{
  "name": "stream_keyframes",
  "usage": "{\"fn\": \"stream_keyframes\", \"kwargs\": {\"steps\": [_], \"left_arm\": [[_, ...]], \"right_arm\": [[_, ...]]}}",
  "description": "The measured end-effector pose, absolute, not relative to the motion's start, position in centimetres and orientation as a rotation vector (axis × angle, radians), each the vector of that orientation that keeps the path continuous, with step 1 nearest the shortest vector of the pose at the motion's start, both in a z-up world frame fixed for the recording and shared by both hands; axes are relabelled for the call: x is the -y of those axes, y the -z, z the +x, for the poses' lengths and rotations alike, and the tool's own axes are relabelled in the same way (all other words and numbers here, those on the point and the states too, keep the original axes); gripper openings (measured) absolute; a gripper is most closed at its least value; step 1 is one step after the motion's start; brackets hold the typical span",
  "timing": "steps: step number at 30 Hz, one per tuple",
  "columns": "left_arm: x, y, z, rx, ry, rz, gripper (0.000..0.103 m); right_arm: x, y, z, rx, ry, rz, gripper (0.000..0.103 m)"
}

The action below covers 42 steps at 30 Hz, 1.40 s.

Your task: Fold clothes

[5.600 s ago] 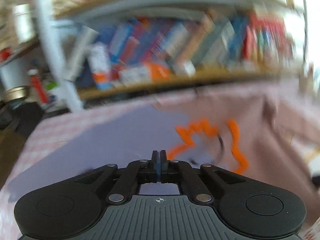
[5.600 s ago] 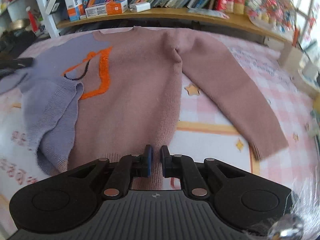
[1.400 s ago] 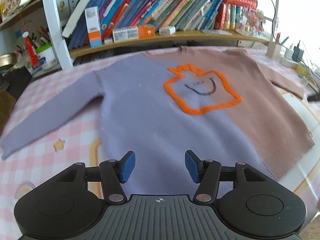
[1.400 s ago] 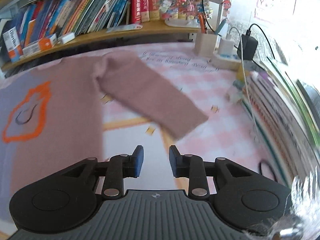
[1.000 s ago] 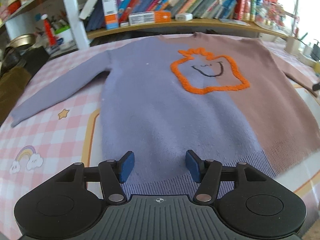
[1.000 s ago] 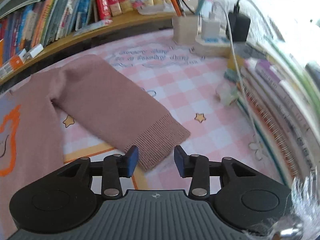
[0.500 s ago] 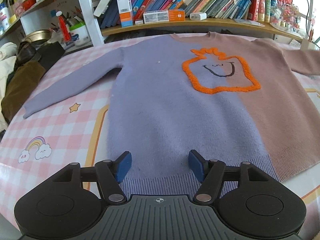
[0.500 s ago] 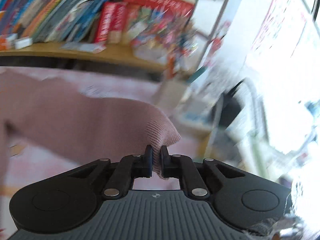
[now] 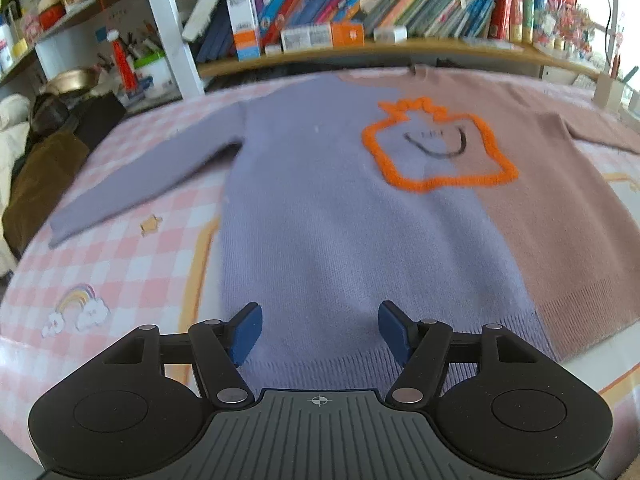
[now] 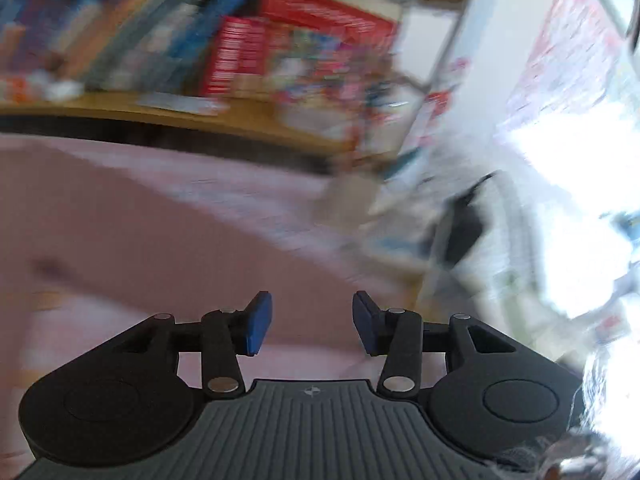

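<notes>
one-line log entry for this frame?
task: fold clothes | sweater: flat on table, unfolded | left gripper: open over hem | right gripper: open, empty, view blurred

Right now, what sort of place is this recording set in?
Probably a home study or child's room: crowded bookshelves, a pink checked table cover with rainbow print, and a sweater spread flat.

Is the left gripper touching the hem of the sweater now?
Cannot tell. In the left wrist view the left gripper is open over the sweater hem, but whether its pads rest on the knit is not visible.
</notes>
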<state>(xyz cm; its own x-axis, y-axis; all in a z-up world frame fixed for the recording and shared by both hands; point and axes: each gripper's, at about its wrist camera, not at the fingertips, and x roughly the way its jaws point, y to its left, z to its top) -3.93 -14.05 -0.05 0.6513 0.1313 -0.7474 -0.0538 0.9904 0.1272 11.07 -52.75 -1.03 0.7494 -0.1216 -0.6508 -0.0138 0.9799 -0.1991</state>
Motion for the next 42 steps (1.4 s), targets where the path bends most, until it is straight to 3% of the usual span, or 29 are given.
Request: {"fn": "stream_keyframes", "kwargs": {"steps": [10,18,20,23,26,28,30,42], "left_arm": [[9.3,-0.7,-2.2,-0.827,-0.120,0.103,0.066],[6.6,0.3,-2.3,-0.854,-0.090,0.016,0.065],[6.2,0.5,-2.2,-0.858,-0.080,-0.010,0.065],[5.7,0.8,-2.0,-0.863,-0.065,-0.049,0.064],[5.1,1.1,-1.8,-0.868,-0.050,-0.088,0.050],[4.7,1.4,-1.7,-0.871,-0.040,-0.114,0.025],[4.5,1.5,-1.5,-0.872,-0.016,-0.130,0.007],[3.3,1.6,-1.1,-0.835,-0.048,-0.033,0.005]], "right_arm": [[44.1,1.8,1.4,-0.894,-0.221,0.020,0.042],[40.5,2.7,-1.6,-0.967,-0.187,0.017,0.040],[40.2,2.9,-2.3,-0.977,-0.160,0.011,0.030],[40.4,3.1,-3.1,-0.983,-0.108,0.026,0.023],[40.2,3.2,-3.3,-0.986,-0.088,0.051,0.015],[39.7,3.1,-3.3,-0.986,-0.086,0.045,0.009],[39.2,3.1,-3.4,-0.985,-0.093,0.041,0.008],[36.3,3.1,-3.0,-0.962,-0.170,-0.016,0.007]]}}
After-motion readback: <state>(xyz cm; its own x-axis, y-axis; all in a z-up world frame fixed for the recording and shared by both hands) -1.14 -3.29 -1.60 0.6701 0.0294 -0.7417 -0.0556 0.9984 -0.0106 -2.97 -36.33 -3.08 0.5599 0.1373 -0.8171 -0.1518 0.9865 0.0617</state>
